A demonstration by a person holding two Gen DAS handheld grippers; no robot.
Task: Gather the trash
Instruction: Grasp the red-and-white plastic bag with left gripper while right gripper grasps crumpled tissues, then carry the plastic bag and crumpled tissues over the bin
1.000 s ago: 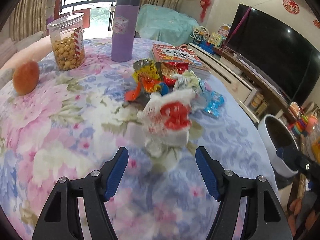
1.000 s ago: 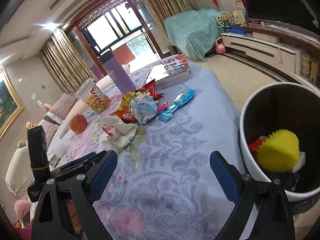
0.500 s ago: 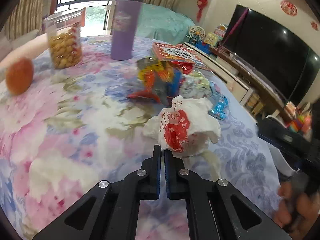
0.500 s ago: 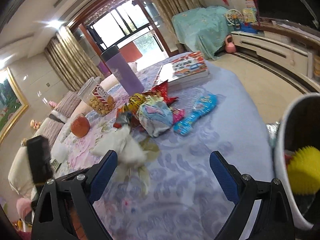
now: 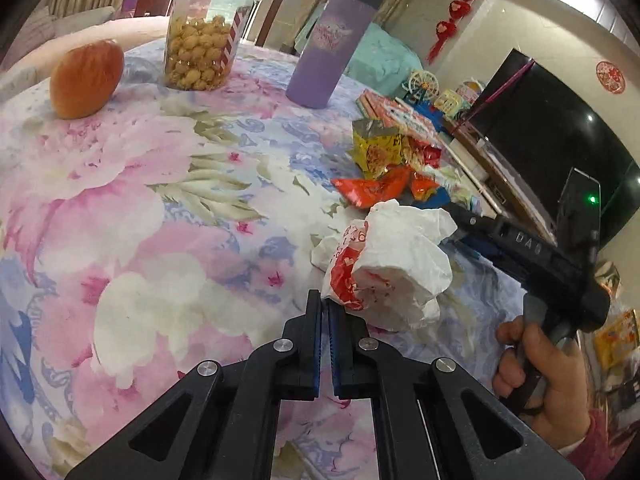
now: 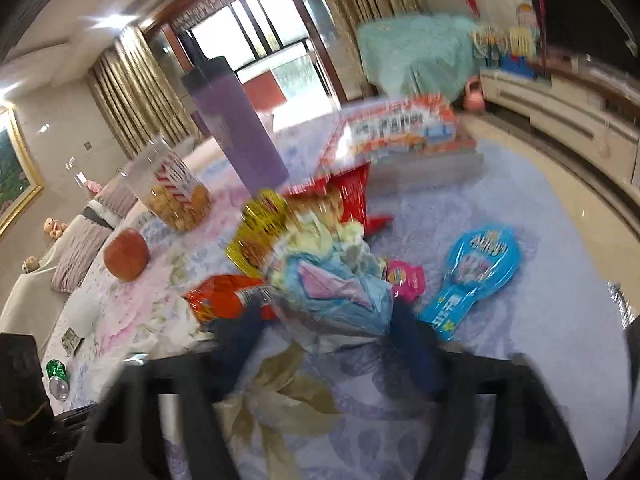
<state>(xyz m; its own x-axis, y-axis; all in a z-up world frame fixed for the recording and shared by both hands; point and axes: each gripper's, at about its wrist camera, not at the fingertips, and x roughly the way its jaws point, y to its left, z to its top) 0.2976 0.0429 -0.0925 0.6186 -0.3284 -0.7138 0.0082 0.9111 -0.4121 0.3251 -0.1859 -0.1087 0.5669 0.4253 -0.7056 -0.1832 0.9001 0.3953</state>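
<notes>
A crumpled white plastic bag [image 5: 392,264] with red print stands on the floral tablecloth [image 5: 160,240]. My left gripper [image 5: 325,306] is shut, pinching the bag's near lower edge. Behind the bag lies a pile of snack wrappers, orange [image 5: 372,190] and yellow [image 5: 376,148]. In the blurred right wrist view, my right gripper [image 6: 328,336] straddles a crumpled blue-and-pink bag [image 6: 332,292]. Its jaws are closing with the bag between them, and the pads do not clearly press it. The right gripper's body [image 5: 536,248] and the hand [image 5: 540,364] holding it show at the right of the left wrist view.
On the table are an apple [image 5: 86,80], a jar of snacks [image 5: 200,36], a purple tumbler [image 5: 332,48] and a stack of books [image 6: 400,136]. A blue pack [image 6: 476,272] and a pink wrapper [image 6: 404,278] lie right of the pile. A TV [image 5: 552,148] stands beyond the edge.
My left gripper shut and closed in on the white bag, which shifted away from the pile. My right gripper swung from the white bin to the wrapper pile and its jaws narrowed.
</notes>
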